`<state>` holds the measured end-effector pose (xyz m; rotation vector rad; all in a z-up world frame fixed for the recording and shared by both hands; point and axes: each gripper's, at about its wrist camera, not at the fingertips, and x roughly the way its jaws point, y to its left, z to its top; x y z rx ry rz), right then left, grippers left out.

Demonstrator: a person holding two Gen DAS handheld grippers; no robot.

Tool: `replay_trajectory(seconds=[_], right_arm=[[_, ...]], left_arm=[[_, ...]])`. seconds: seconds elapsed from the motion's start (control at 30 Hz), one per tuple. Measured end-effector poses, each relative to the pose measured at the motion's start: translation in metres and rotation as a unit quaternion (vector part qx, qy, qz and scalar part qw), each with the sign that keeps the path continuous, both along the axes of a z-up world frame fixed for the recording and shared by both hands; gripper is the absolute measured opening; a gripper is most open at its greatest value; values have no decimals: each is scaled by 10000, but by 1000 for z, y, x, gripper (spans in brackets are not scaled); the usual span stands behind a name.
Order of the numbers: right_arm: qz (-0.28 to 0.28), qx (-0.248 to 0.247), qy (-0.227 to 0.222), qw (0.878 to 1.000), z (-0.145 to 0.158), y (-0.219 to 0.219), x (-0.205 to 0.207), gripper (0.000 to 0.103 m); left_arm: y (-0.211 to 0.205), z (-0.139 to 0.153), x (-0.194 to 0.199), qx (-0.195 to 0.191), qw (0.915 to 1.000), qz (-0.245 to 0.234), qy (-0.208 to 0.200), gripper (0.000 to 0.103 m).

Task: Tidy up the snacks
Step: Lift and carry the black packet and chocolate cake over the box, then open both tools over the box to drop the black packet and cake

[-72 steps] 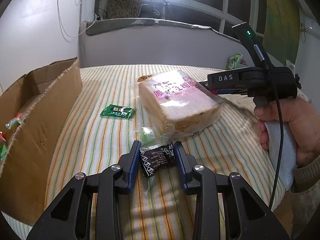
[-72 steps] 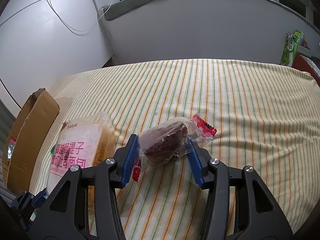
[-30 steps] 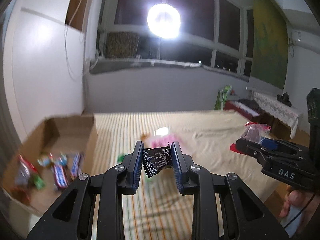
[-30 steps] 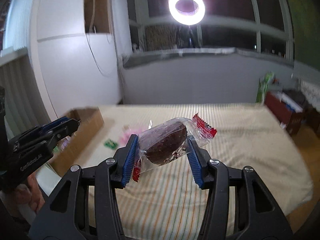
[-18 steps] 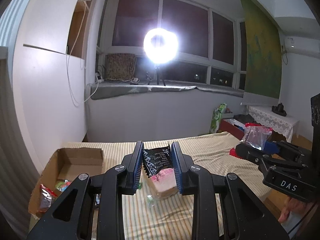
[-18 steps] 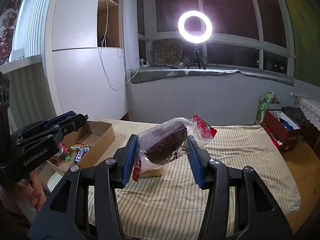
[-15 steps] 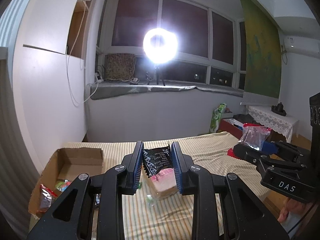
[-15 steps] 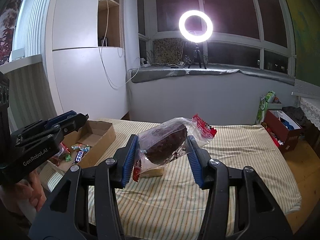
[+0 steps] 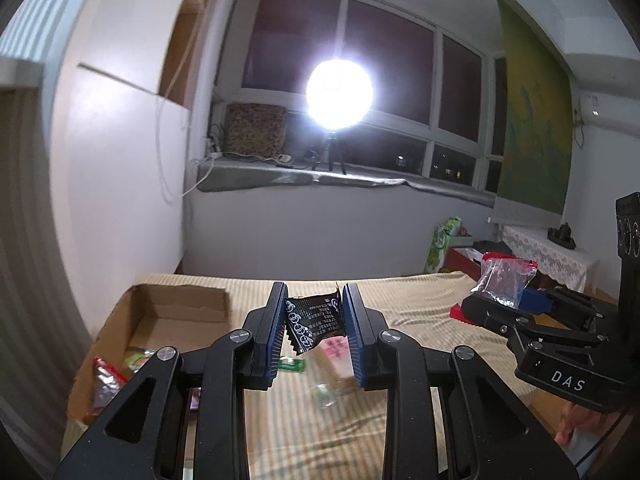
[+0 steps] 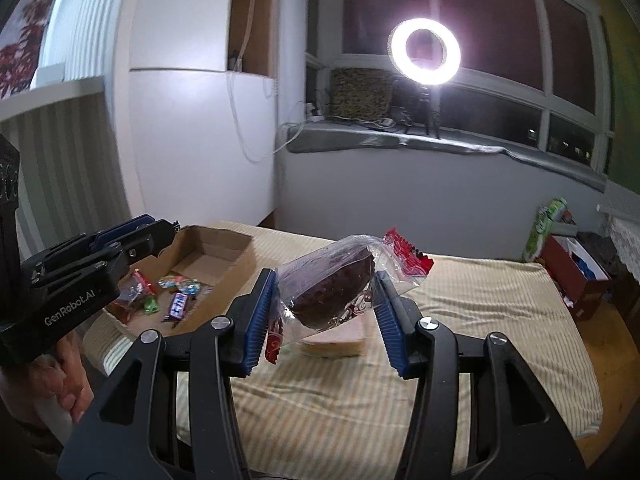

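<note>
Up in the air, my left gripper (image 9: 315,322) clamps a small black snack packet (image 9: 313,323), and my right gripper (image 10: 326,305) pinches a chocolate cake in a clear wrapper (image 10: 334,290). Both hang above the striped bed (image 10: 480,320). Below, a bread loaf (image 10: 340,340) lies on the sheet beside the open cardboard box (image 10: 224,258), where candy bars (image 10: 179,305) sit.

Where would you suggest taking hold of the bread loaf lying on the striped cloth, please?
The bread loaf lies flat on its broad face, so I would probably come straight down from above and pinch lightly across its narrower sides; the soft slices would likely crush under a hard squeeze.
</note>
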<state>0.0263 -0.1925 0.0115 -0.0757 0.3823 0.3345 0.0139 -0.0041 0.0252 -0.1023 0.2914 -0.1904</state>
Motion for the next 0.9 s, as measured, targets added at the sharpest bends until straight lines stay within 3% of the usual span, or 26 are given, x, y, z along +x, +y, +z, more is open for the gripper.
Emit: replay_trajectory(seconds=[0.27,0.53,0.7,0.9], right_arm=[[636,-192,-24,9978,4,67,6,51],[1356,-79,-115,9907,7,120,15,51],[1598,-51,-56,9871,1,137,19,51],[1655,-90,79,9861,-9,148,25,51]], left_arm=[[55,-3,-8,-144,9988,464,15,26],[109,-4,-17,-137,9919,1262,50,26],[124,-1,-18,-123,9877,1559,44,26],[125,0,-12,-75,9880,1545,39,26]])
